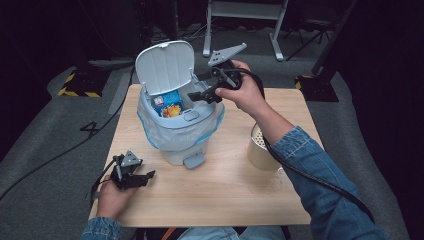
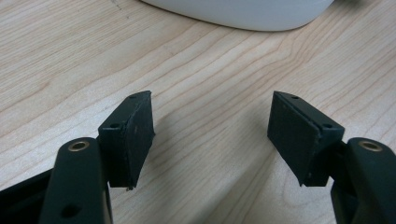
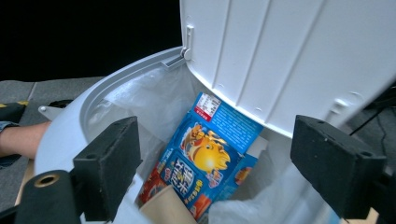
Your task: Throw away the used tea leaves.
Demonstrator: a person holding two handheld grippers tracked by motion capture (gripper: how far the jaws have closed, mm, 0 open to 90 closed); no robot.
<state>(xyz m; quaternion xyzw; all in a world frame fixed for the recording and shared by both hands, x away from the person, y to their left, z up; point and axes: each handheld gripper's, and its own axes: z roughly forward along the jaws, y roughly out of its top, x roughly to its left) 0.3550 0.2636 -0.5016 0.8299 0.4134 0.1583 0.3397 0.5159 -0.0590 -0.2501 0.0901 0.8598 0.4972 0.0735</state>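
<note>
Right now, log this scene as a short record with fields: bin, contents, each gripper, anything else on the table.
bin: small white pedal bin on the wooden table, lid raised, clear liner folded over the rim
contents: blue snack box leaning inside, tan paper cup in front of it
right gripper: above the bin's opening, fingers apart, nothing between them
left gripper: low over the table's near left part, fingers apart, empty
other: tan cup standing right of the bin
</note>
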